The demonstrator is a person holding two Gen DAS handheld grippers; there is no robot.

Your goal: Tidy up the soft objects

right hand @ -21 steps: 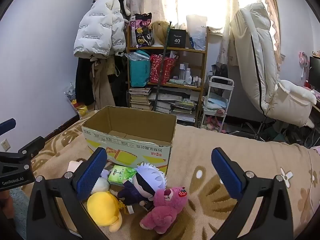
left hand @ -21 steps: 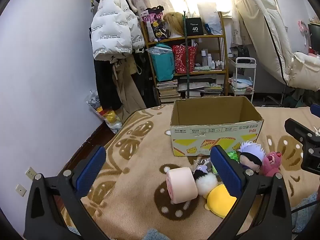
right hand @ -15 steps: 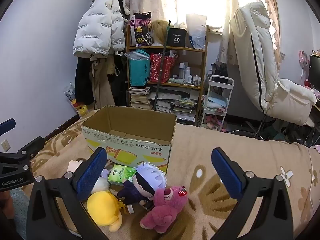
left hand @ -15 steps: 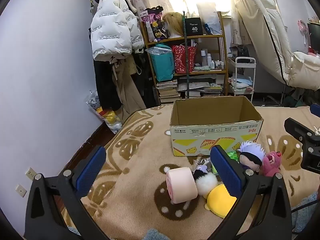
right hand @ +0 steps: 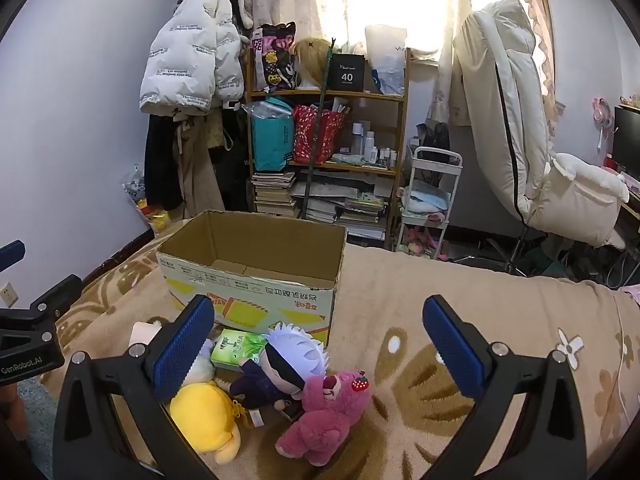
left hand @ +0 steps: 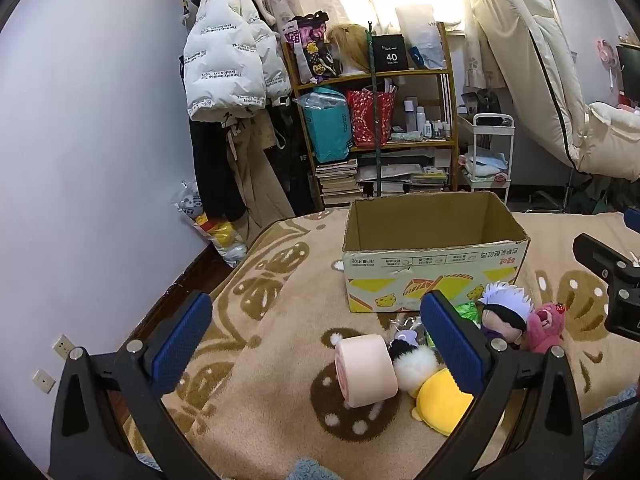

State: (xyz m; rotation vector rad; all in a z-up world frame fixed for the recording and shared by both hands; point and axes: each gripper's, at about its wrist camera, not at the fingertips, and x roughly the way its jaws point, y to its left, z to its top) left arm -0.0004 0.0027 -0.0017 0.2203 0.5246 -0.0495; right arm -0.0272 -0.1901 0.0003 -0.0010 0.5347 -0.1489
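Note:
An open cardboard box stands on a tan patterned blanket. In front of it lies a cluster of soft toys: a pink roll, a black-and-white plush, a yellow plush, a white-haired doll, a pink bear and a green tissue pack. My left gripper is open above the blanket, left of the toys. My right gripper is open above the doll and bear. Neither holds anything.
The blanket stretches bare to the right of the box. Behind it stand a cluttered shelf, hanging coats, a small white cart and a cream recliner. The wall runs along the left.

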